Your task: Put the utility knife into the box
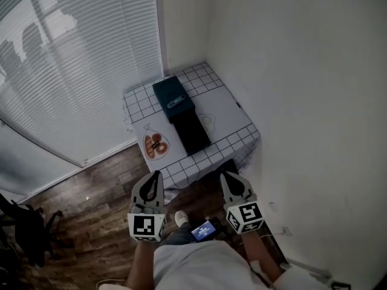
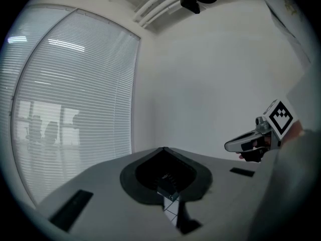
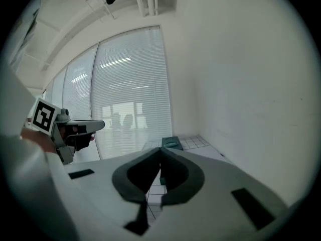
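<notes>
Where walls [image 1: 302, 71] meet, gridded table [image 1: 136, 100], box [image 1: 164, 91].

The head view looks steeply down from high on the corner bench [image 1: 233, 110]. The left gripper view faces it from lower, right claw [image 2: 242, 144] at its edge; the right gripper view likewise, left claw [image 3: 88, 126] at its edge

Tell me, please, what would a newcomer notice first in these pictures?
A small table with a checked cloth stands in the corner, between the window blinds and the white wall. A grey utility knife lies on or in the teal box at its far side, with a black oblong piece just in front. Nearer, the left gripper and the right gripper hang before the table, fingers together and empty.
</notes>
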Motion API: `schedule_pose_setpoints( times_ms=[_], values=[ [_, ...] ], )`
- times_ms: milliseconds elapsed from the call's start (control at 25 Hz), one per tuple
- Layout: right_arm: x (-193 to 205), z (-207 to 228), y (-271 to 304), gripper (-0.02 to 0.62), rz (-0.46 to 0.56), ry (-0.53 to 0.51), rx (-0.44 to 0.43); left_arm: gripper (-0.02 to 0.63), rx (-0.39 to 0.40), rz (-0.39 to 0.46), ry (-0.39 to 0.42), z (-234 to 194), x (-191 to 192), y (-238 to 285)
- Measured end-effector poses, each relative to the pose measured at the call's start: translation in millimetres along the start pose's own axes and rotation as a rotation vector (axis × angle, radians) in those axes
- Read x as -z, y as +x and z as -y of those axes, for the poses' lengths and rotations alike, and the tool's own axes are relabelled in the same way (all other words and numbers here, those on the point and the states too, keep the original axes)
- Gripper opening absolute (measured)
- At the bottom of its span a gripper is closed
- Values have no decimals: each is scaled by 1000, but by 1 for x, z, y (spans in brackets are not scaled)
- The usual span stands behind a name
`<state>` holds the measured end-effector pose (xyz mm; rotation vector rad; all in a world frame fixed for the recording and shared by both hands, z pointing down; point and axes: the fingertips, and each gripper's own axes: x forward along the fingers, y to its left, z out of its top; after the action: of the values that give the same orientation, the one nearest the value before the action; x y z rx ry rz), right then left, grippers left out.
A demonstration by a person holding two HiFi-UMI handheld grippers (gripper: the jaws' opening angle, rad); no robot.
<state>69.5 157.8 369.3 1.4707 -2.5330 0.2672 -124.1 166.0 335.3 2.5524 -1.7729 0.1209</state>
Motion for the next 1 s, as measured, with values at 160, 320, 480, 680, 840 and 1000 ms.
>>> schedule_pose_setpoints(
  times_ms=[160,320,480,680,840,1000],
  values=[
    [-4,1,21,8,2,-7,18,8,16,-1,-17,-16,1,16],
    [-9,6,33,8,5,-5,41,8,25,-11,-5,-28,2,34],
    [-16,13,44,8,8,-5,44,8,31,-28,-15,-33,3,50],
    [-21,19,63,8,5,-19,26,8,38,-34,-9,-36,7,71],
    [-25,25,88,8,-1,-31,-14,8,14,-42,-7,-48,4,93],
    [-31,38,116,6,-7,-33,-54,8,-16,-57,-13,-57,5,114]
  ],
)
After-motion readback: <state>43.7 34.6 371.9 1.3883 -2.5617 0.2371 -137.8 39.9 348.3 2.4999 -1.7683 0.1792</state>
